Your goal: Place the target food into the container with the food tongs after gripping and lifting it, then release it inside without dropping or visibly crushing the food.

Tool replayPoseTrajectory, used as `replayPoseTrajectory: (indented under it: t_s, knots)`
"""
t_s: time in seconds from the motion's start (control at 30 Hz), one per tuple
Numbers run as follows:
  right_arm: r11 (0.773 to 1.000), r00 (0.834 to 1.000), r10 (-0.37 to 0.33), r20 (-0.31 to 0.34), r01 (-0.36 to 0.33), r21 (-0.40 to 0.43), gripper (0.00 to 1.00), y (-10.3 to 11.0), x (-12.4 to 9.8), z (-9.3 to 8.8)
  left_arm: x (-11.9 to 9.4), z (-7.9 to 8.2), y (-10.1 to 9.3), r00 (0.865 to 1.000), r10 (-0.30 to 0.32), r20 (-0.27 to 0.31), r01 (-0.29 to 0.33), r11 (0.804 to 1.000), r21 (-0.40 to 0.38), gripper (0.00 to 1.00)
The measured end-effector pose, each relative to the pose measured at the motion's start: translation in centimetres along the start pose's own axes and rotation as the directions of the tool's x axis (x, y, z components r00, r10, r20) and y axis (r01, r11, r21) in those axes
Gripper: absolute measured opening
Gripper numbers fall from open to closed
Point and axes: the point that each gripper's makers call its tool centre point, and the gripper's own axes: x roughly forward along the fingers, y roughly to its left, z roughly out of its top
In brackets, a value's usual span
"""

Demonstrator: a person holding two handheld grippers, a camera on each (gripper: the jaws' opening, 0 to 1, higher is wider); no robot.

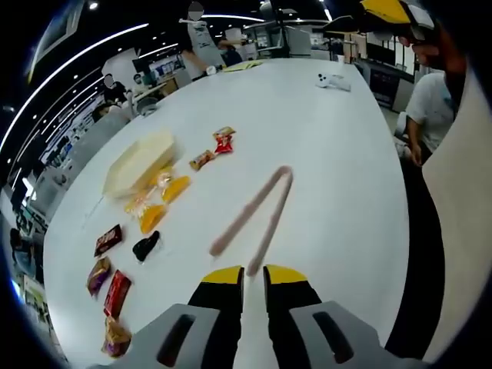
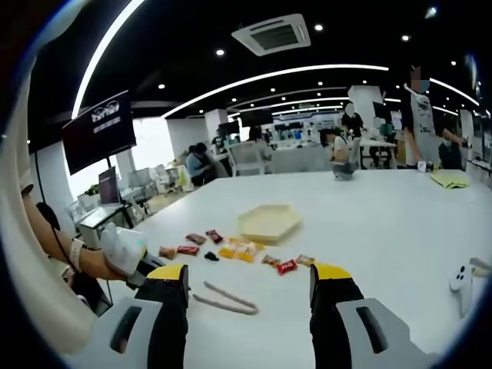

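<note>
White tabletop stretches across an open office with ceiling strip lights and people seated at far desks. On it lie the food tongs, flat and untouched, just ahead of the left gripper, whose jaws stand nearly closed with nothing between them. The right gripper hangs with jaws wide apart, also empty, the tongs lying between and ahead of them. Left of the tongs sits the pale hexagonal container, with wrapped snacks scattered beside it and trailing away along the table. Nothing appears done yet: the tongs must be picked up, a food item gripped, lifted and released in the container.
</note>
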Motion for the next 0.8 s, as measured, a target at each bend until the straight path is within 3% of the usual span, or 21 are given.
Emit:
replayPoseTrajectory:
  t_s: [0.5,0.8]
  knots:
    - [1.000,1.000,-0.002,-0.005,0.002,-0.001,0.65,-0.2,0.3,0.1,1.4,-0.3,0.0,0.999,-0.037,-0.034,0.039,0.998,0.040,0.06]
    - [0.998,0.998,0.022,-0.067,-0.025,-0.054,0.65,0.4,0.9,-1.0,1.8,-0.4,0.2,0.998,-0.052,-0.047,0.054,0.998,0.045,0.04]
